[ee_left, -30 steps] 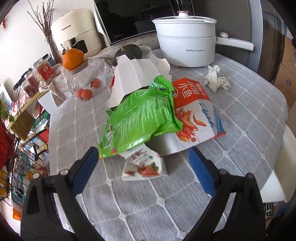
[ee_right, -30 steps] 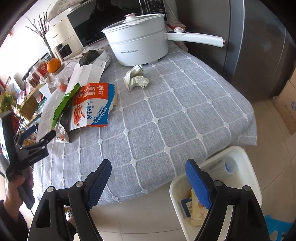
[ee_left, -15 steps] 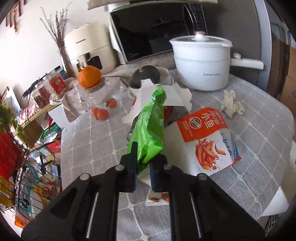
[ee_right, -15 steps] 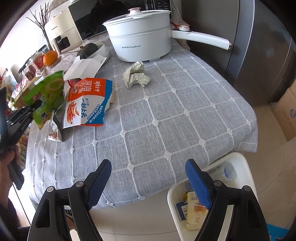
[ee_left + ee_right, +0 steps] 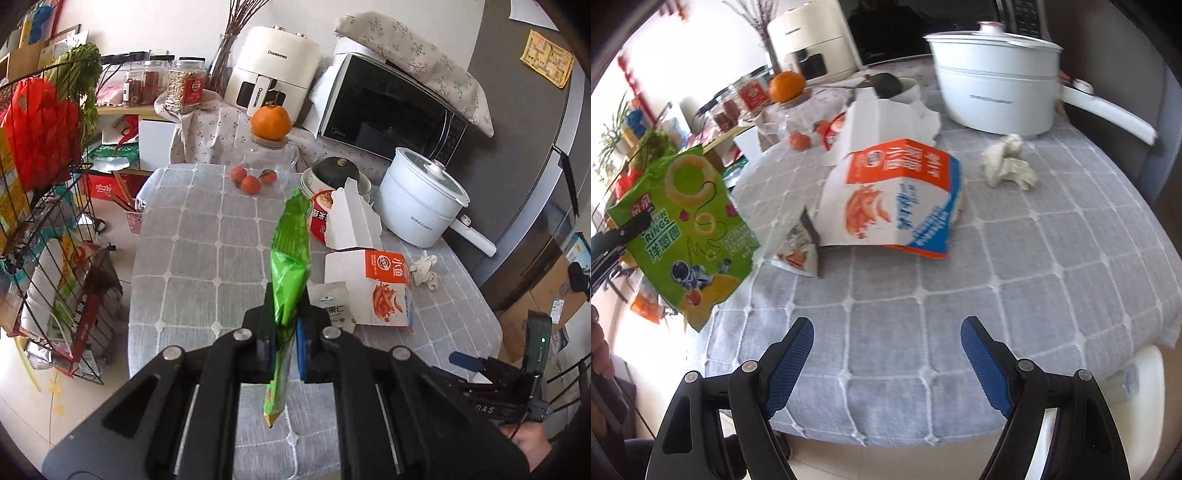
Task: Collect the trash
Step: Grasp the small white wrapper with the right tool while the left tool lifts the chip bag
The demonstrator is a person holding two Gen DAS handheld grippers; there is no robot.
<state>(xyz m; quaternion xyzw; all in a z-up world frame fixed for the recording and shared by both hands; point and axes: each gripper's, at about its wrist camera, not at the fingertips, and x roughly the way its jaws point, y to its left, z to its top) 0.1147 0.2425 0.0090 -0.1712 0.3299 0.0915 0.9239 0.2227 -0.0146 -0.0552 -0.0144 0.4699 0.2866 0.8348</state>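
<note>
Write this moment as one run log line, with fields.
left gripper: shut on green snack bag, lifted | right gripper: open, empty | orange-white bag, crumpled tissue: on table

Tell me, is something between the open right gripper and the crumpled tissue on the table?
Nothing visible is. The right gripper is open over bare tablecloth, and the tissue lies beyond it, apart from the orange bag to its left and the pot behind.

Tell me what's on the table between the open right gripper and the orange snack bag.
Nothing: in the right wrist view, only bare grey tablecloth lies between the right gripper and the orange snack bag.
</note>
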